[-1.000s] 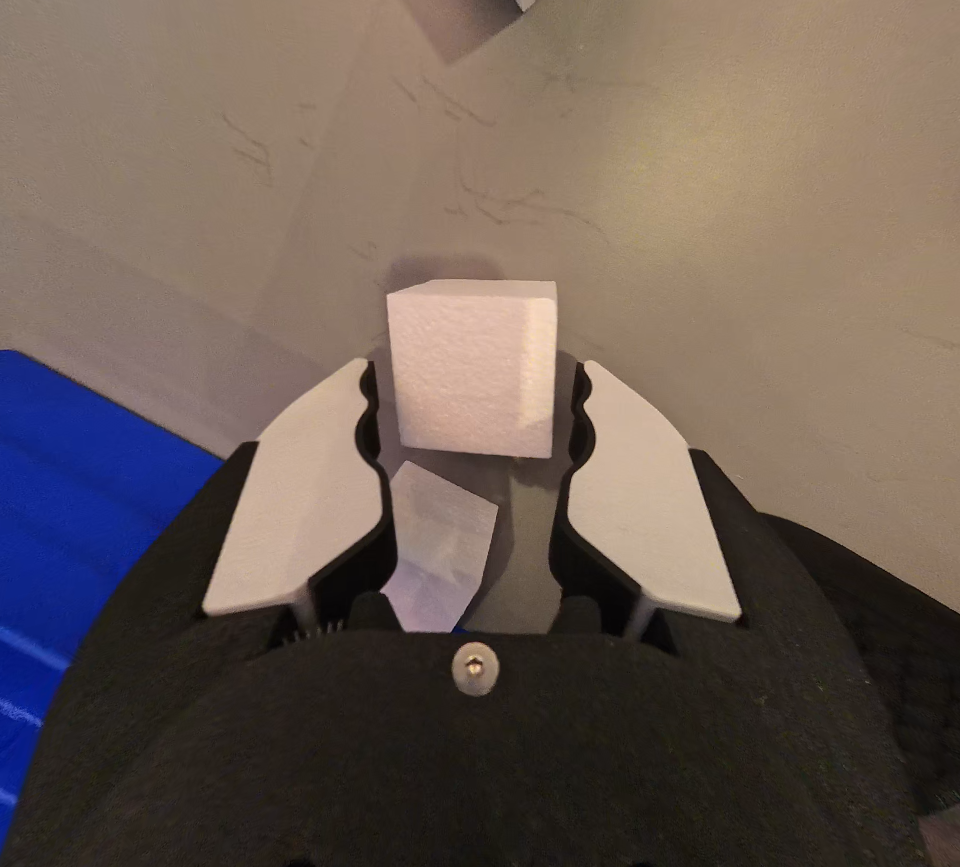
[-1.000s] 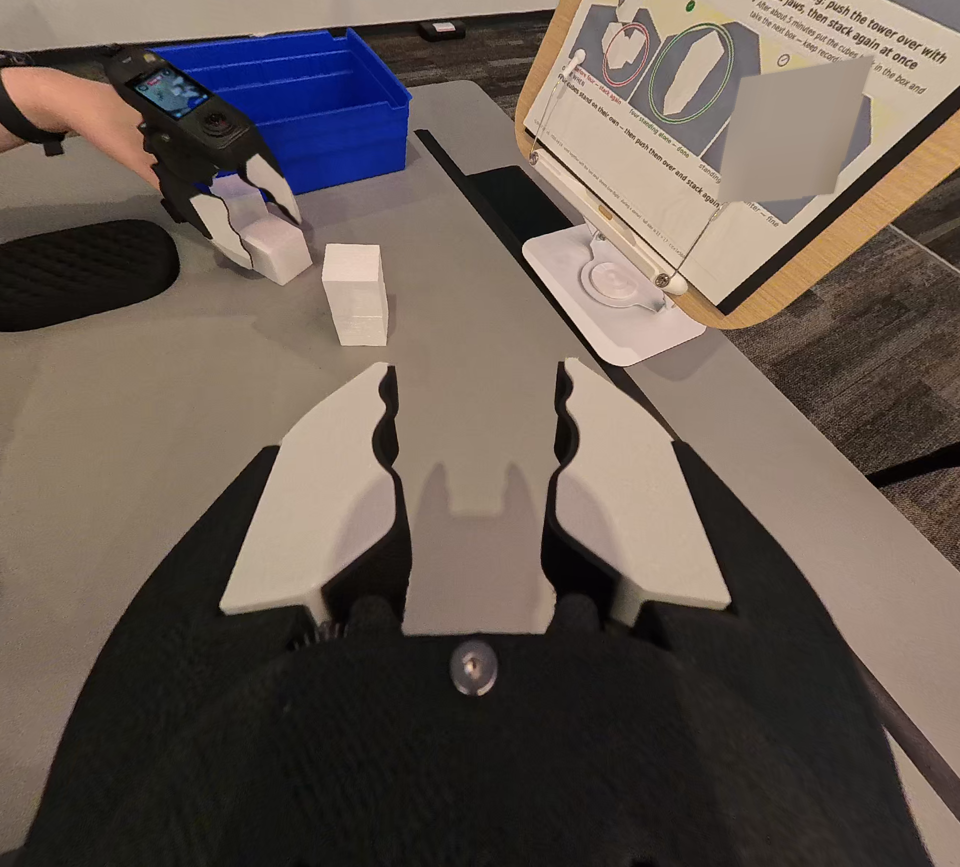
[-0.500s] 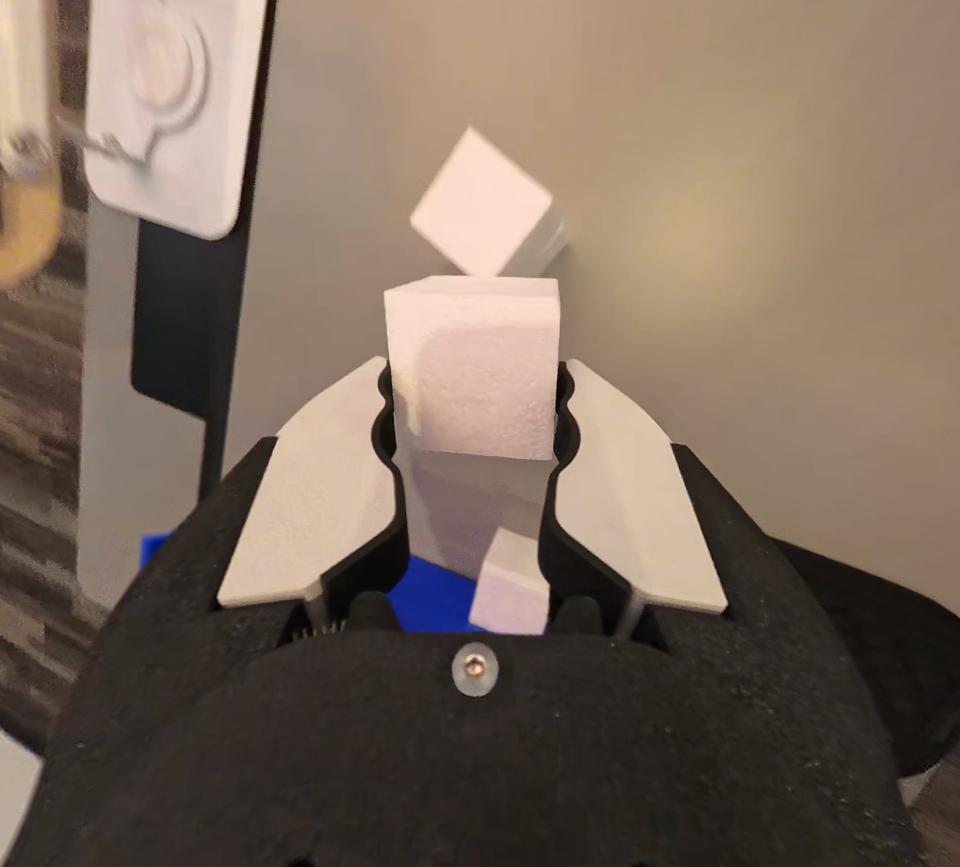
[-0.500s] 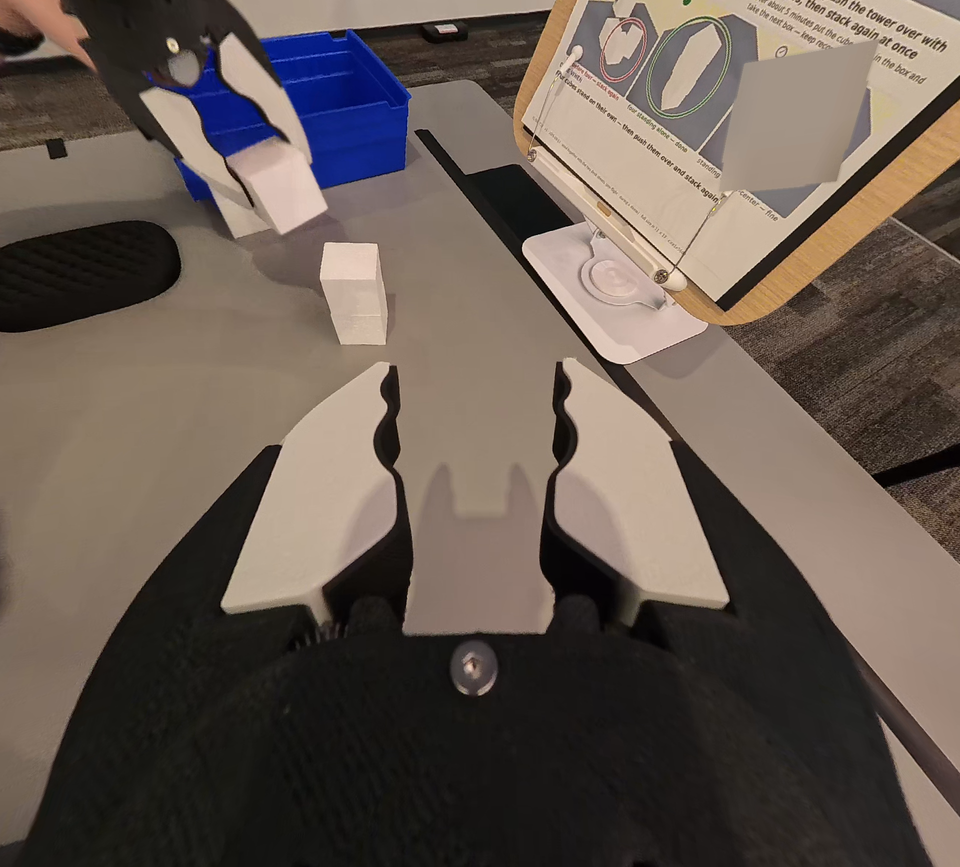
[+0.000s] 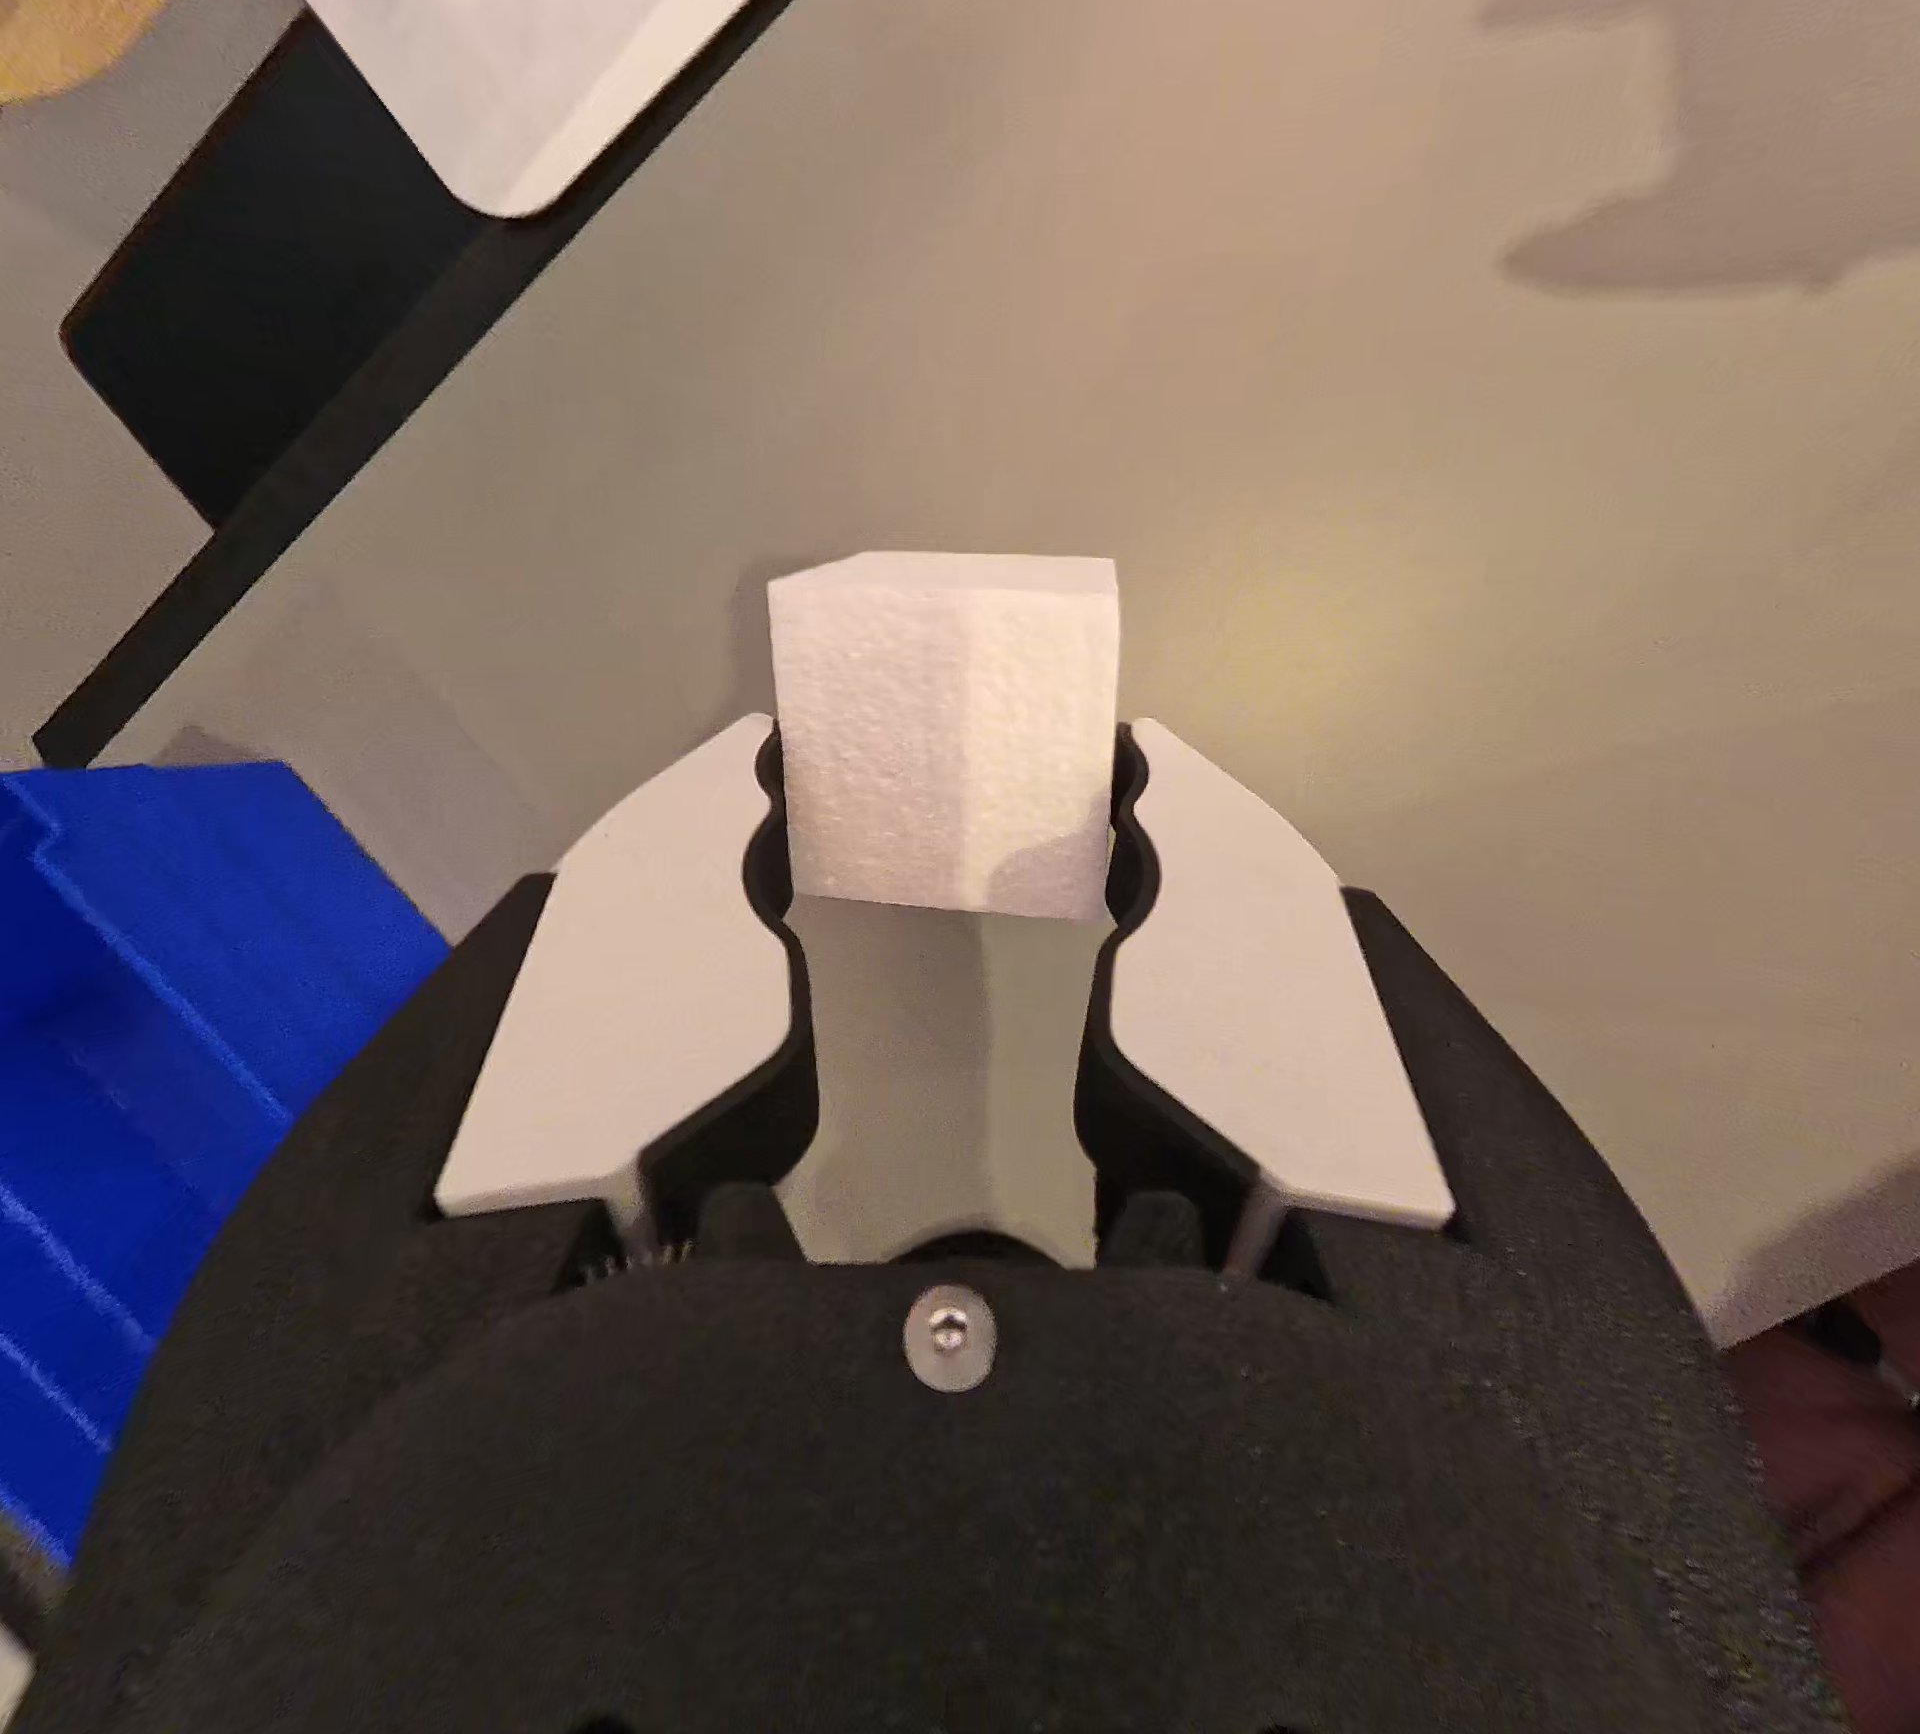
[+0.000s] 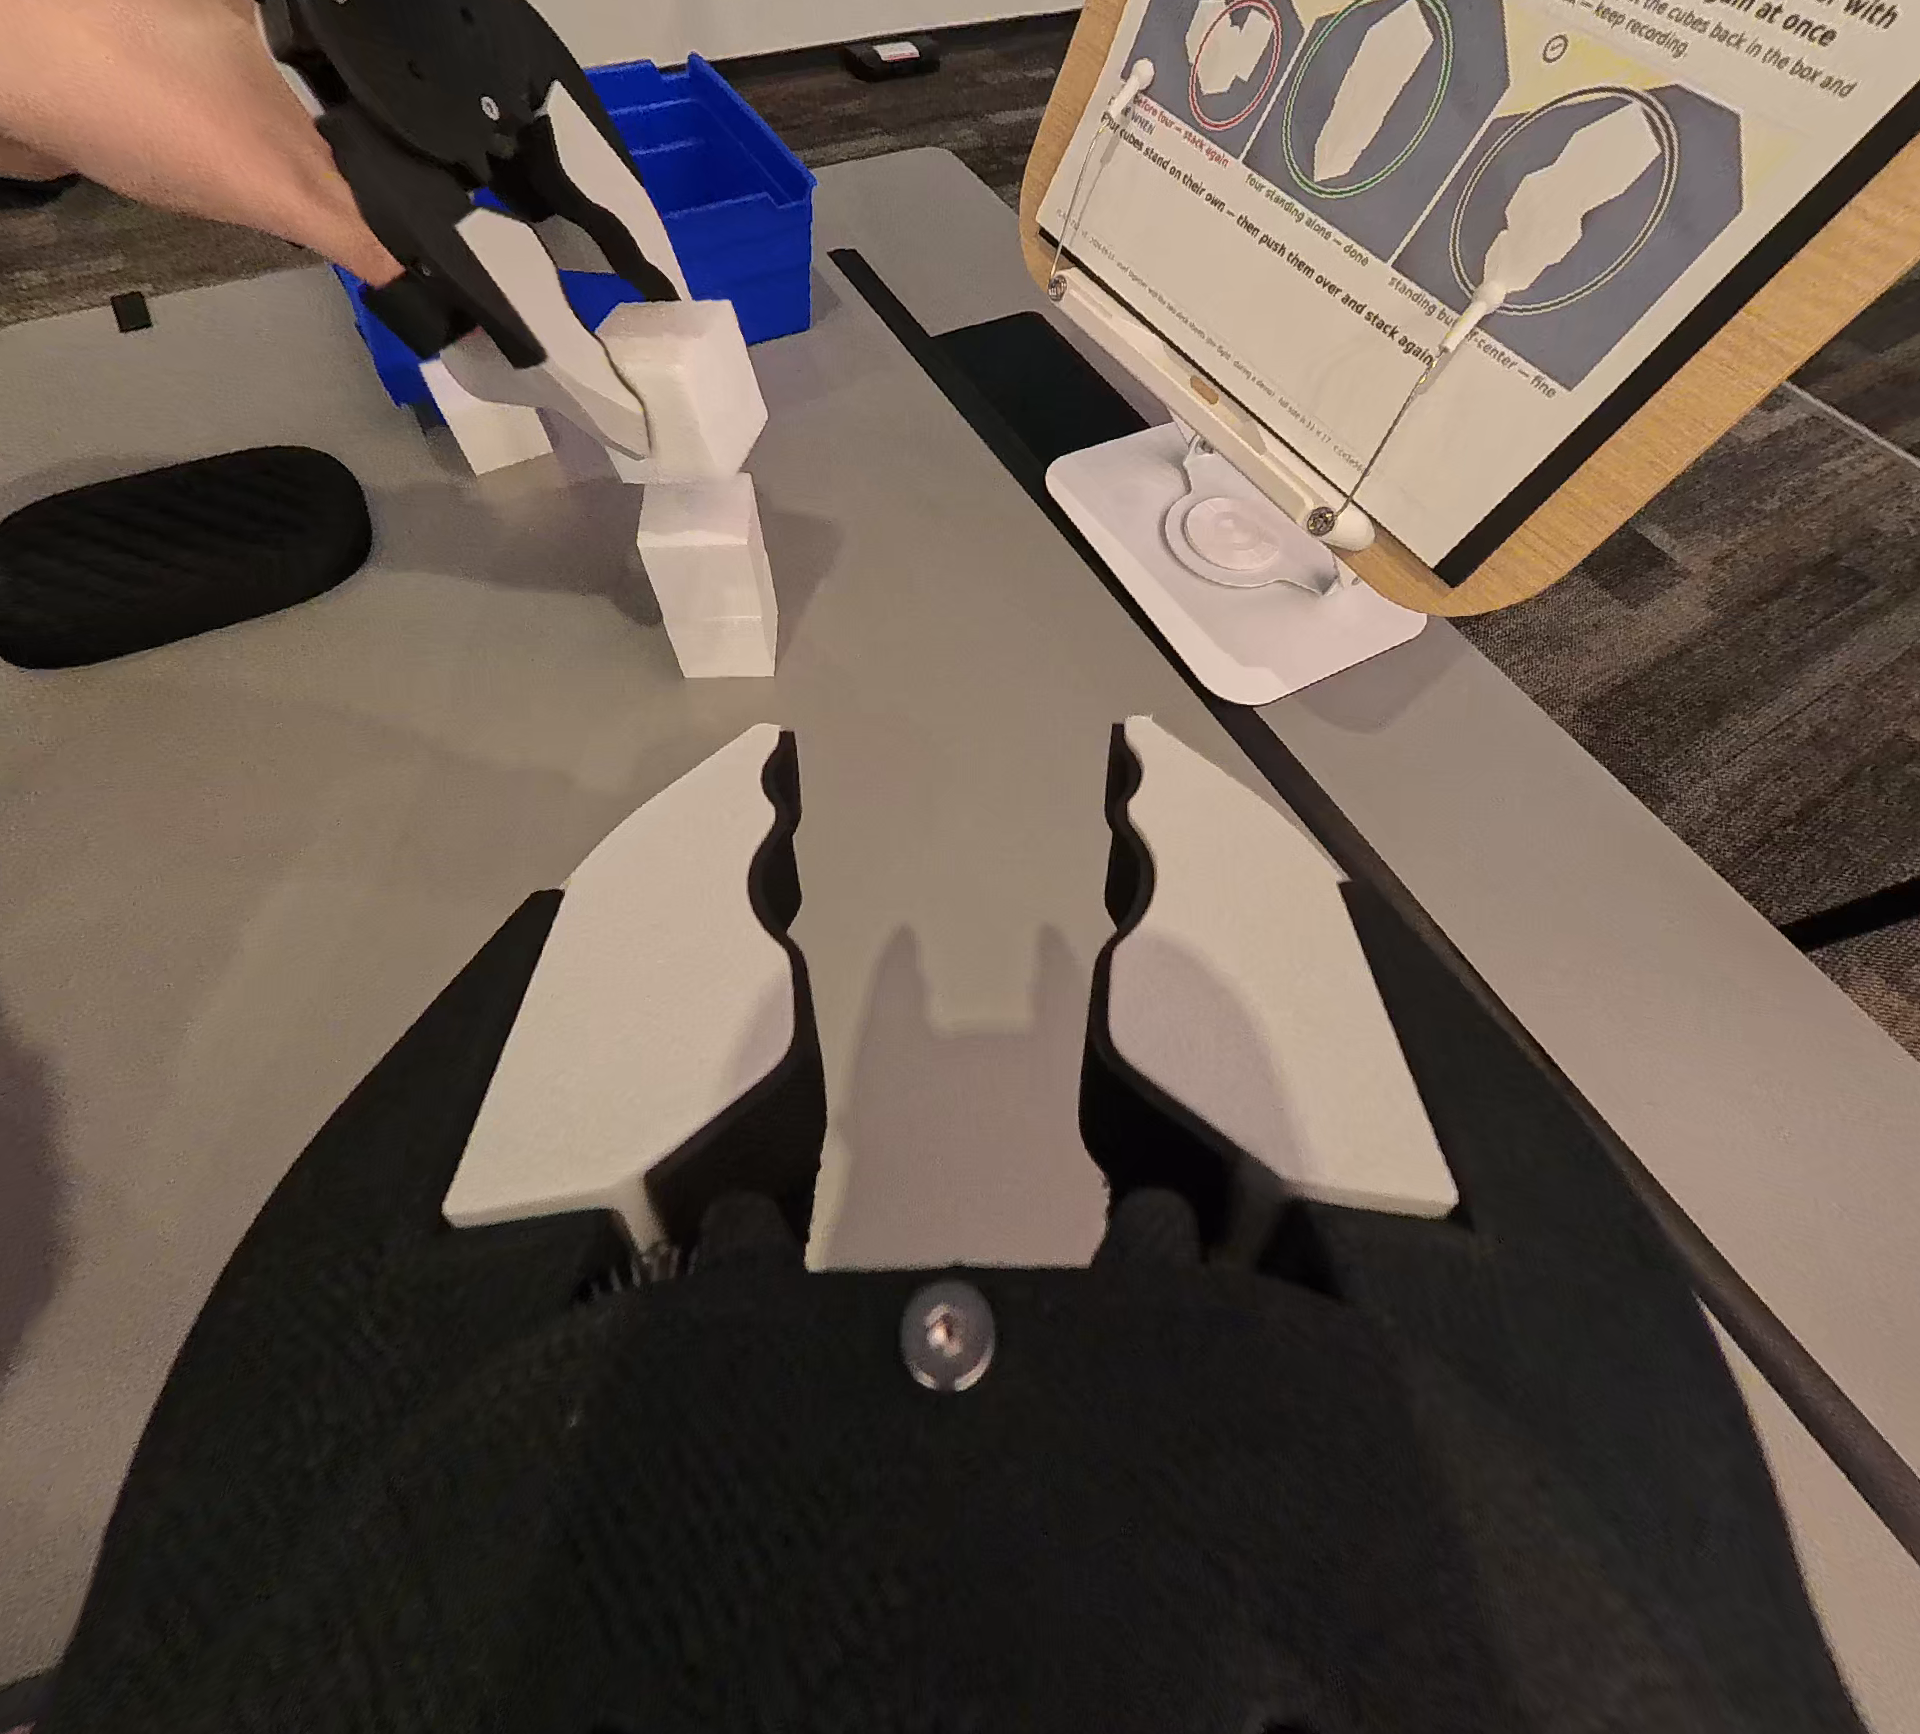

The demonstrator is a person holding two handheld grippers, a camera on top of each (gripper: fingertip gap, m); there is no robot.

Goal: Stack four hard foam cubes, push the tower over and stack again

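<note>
Cubes were the whole business: a white foam cube [image 5: 940,739] sat clamped between the left gripper [image 6: 634,380] fingers, tilted, hanging just above a stack [image 6: 710,578] of two in the middle of the grey table [image 6: 260,801]. Its low corner looked to be touching or nearly touching the stack's top — I couldn't tell which. A fourth cube [image 6: 488,427] lay on the table behind, near the blue bin [image 6: 727,198].

The right gripper [image 6: 951,837] hung low over the table, jaws parted, holding nothing, well short of the stack.

To place it well, I judged, the held cube wanted levelling first, then squaring over the top face and lowering straight before the jaws let go; set down on that corner, it might tip the stack.

Room was decent: bare table in front and to the right of the stack, up to the black strip [image 6: 1039,396] and the stand [image 6: 1226,604] of the instruction board [image 6: 1455,126]. A black pad [image 6: 177,552] lay off to the left — clear of the work.
</note>
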